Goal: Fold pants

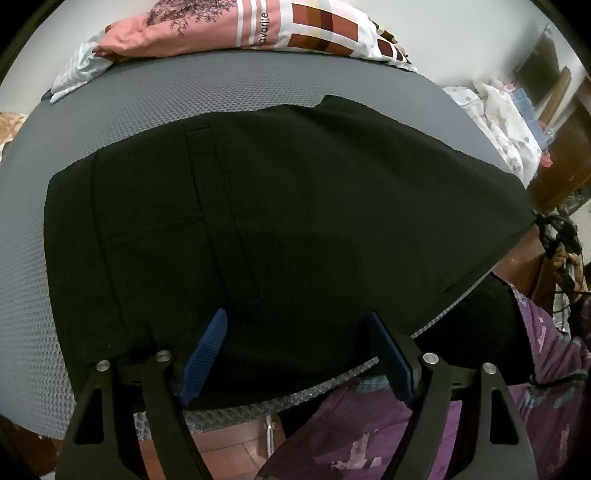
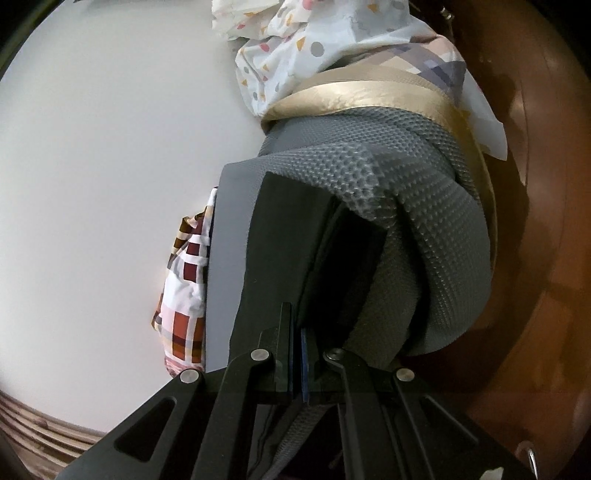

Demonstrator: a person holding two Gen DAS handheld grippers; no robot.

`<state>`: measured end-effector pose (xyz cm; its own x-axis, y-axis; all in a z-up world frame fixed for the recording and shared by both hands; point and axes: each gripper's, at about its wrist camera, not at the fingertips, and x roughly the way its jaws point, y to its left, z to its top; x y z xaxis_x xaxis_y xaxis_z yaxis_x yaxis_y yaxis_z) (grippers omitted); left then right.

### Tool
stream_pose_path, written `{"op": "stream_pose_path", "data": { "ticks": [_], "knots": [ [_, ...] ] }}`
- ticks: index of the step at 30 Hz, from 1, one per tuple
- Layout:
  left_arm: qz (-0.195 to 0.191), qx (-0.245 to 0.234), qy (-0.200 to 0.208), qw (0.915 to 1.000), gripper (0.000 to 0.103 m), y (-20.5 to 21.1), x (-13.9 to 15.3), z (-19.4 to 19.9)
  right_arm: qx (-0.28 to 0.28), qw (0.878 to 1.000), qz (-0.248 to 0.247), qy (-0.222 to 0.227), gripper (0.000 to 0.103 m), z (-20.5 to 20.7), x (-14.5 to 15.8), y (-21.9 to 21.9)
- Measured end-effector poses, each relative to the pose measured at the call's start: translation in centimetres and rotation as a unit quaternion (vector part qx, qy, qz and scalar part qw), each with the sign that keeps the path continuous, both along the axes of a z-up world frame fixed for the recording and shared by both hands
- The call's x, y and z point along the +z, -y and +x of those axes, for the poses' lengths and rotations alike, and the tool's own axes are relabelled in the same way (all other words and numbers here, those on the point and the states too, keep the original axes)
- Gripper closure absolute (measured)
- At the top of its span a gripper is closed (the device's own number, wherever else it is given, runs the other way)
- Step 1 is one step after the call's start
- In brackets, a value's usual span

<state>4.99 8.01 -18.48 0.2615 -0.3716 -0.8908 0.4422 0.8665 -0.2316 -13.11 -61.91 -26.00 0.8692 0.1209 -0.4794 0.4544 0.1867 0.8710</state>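
Black pants (image 1: 280,221) lie spread flat on a grey textured mattress (image 1: 140,110), filling most of the left wrist view. My left gripper (image 1: 295,343) is open just above the pants' near edge, its blue pads (image 1: 207,350) apart and holding nothing. My right gripper (image 2: 301,343) is shut on a fold of the black pants (image 2: 280,251) at the mattress corner (image 2: 424,229). The cloth runs up between its closed fingers.
Patterned pillows (image 1: 295,29) lie at the mattress's far edge. Bedding with dots (image 2: 295,48) is piled beyond the corner. A purple garment (image 1: 480,406) and red floor tiles (image 1: 229,450) are below the near edge. A white wall (image 2: 110,147) stands on the left, brown wood furniture (image 2: 546,258) on the right.
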Motion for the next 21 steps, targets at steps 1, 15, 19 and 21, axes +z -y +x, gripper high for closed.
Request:
{"op": "stream_pose_path", "data": {
  "ticks": [1, 15, 19, 21],
  "knots": [
    [-0.002, 0.000, 0.000, 1.0000, 0.023, -0.1, 0.0, 0.0, 0.000, 1.000, 0.001, -0.001, 0.099, -0.1, -0.2, 0.0],
    [0.031, -0.030, 0.017, 0.9989, 0.004, 1.8, -0.4, -1.0, -0.031, 0.999, -0.018, -0.036, 0.089, -2.4, 1.2, 0.3],
    [0.021, -0.026, 0.014, 0.9993, 0.004, 1.6, -0.3, -0.8, -0.064, 0.997, -0.009, -0.047, 0.077, -4.1, 0.8, 1.8],
    [0.016, -0.024, 0.013, 0.9995, 0.003, 1.6, -0.3, -0.8, -0.065, 0.997, 0.016, -0.043, 0.074, -4.5, -0.1, 2.3]
  ]
}}
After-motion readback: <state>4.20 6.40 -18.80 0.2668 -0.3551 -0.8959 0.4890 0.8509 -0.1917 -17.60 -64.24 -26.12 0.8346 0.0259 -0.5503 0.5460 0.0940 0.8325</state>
